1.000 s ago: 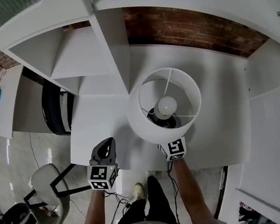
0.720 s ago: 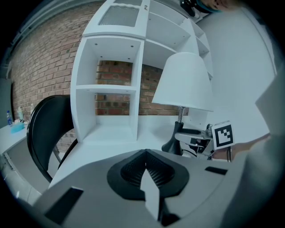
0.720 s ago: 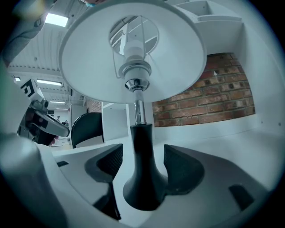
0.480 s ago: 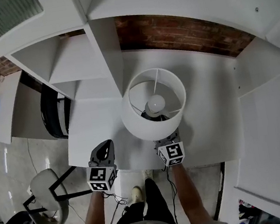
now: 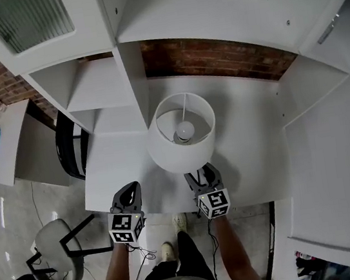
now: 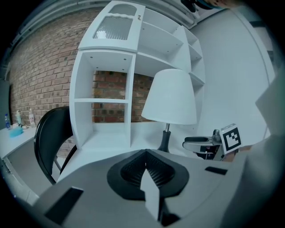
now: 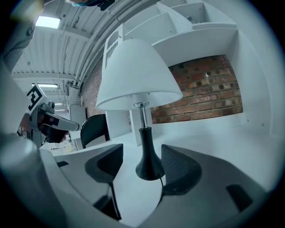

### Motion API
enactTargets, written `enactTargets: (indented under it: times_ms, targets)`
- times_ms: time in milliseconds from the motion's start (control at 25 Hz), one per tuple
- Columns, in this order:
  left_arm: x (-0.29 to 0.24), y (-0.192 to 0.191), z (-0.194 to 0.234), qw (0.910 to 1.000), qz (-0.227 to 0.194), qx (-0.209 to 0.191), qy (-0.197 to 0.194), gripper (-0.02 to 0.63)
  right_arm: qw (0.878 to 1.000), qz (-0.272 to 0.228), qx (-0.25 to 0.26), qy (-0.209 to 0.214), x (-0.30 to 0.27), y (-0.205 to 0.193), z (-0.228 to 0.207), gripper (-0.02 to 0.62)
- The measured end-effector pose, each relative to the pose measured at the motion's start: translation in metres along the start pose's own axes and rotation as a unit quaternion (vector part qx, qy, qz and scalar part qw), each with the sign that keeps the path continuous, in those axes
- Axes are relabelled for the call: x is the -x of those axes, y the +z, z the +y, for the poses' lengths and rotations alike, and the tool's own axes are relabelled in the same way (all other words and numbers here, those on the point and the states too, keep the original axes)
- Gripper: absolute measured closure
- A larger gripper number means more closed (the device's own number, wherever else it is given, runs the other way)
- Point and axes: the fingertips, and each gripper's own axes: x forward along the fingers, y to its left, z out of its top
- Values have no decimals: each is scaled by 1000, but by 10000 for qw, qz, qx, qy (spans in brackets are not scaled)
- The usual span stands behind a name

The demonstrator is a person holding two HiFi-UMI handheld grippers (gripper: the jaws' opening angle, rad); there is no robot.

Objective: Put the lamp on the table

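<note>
The lamp has a white shade [image 5: 181,135] with its bulb [image 5: 184,130] showing from above. It stands upright on the white table [image 5: 256,156], on a black flared base [image 7: 148,164] under a thin metal stem. My right gripper [image 5: 203,176] is open just in front of the lamp. Its two fingers flank the base without touching it, and the right gripper [image 7: 142,153] holds nothing. My left gripper [image 5: 128,195] is shut and empty near the table's front left edge. In the left gripper view the lamp [image 6: 170,98] stands ahead to the right.
A white shelf unit [image 5: 101,82] rises at the table's back left, with a brick wall [image 5: 214,55] behind. A black chair [image 5: 70,145] stands left of the table and a grey chair [image 5: 52,252] on the floor below. A thin cable [image 7: 163,179] leaves the lamp base.
The right gripper was under the shade at the lamp's stem. It has since opened and drawn back toward me, and the lamp now stands by itself. The left gripper has hardly moved.
</note>
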Motion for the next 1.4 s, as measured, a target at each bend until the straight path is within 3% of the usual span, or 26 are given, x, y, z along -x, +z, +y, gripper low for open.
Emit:
enactTargets:
  times_ms: [640,960,1400]
  targets:
    - [54,41,-15,9984,-498,-200,-173,603,9990,-316,-254,-182,75,65,49,408]
    - [78,48,-25,9972,-688,-73,-276,603,9984,-454,80,-340,113,91,69,440]
    - [125,45,-45,9944,-944,77,-464,603,9972,-532,193,-494,162,97,102,488]
